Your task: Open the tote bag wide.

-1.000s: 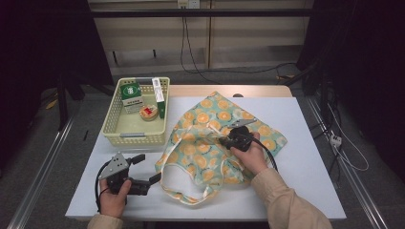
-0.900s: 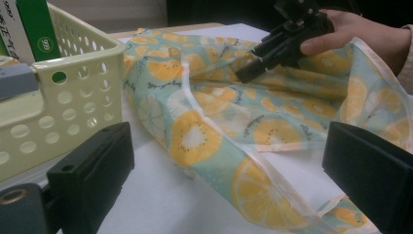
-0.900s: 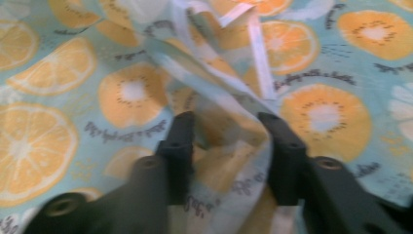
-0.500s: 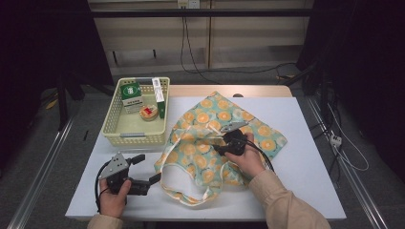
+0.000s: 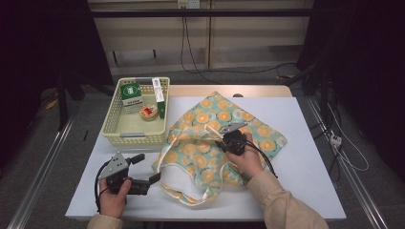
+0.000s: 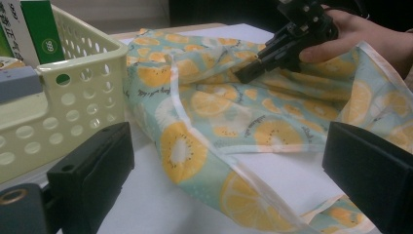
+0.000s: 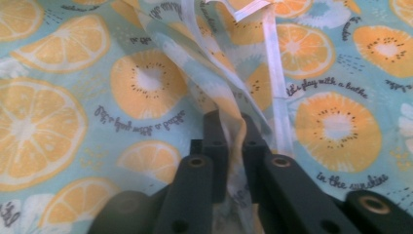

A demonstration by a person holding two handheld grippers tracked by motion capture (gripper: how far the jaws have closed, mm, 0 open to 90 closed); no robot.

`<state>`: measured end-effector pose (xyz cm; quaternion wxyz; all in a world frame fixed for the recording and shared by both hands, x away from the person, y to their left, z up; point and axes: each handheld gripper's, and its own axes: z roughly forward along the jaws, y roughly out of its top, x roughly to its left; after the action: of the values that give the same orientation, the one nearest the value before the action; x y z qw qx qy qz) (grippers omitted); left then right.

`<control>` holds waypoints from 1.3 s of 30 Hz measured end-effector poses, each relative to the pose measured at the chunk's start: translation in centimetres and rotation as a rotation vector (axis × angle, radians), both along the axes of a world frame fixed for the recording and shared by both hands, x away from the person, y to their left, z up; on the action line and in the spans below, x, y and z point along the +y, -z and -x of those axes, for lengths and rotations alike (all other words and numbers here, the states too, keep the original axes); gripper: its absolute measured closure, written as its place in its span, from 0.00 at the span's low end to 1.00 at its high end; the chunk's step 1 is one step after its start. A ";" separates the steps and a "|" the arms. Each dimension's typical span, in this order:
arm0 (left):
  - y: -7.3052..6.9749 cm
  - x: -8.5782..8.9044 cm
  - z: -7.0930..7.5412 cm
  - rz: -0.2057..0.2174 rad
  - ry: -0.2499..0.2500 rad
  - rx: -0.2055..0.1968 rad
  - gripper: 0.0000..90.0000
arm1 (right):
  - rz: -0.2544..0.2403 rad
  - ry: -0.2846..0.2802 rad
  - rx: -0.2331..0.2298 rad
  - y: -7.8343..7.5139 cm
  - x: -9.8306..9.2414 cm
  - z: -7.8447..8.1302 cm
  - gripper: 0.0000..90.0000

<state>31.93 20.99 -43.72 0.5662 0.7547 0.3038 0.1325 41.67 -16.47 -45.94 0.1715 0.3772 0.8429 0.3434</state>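
A cloth tote bag printed with orange slices lies crumpled on the white table. Its white handles loop toward the front edge. My right gripper rests on the middle of the bag. Its jaws have just been closing, and a fold of the bag's cloth and a white strap are pinched between them. The right gripper is shut on that fold. My left gripper sits at the front left, open and holding nothing, pointed at the bag and at the right gripper beyond.
A pale yellow basket stands at the back left of the table, touching the bag's edge. It holds a green box, a white tube and a small round item. Bare tabletop lies to the right of the bag.
The right gripper has shifted slightly over the bag and now pinches a raised fold of cloth. The left hand has stayed where it was.
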 end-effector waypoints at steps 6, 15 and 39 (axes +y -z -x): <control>-0.2 -0.1 -0.2 0.000 -0.003 -0.003 0.05 | -0.101 0.040 0.054 -0.5 -0.6 -0.3 1.00; -0.8 -0.8 -0.2 -0.014 0.021 -0.013 0.05 | -0.176 0.049 0.007 -5.6 -1.9 -0.9 1.00; -4.5 -1.0 -3.2 0.018 0.040 0.032 0.05 | -0.212 0.054 -0.004 -8.6 -2.8 -2.2 0.99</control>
<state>35.10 20.00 -39.24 0.5705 0.7575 0.2989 0.1063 43.86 -19.27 -37.34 0.1413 0.4153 0.7909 0.4267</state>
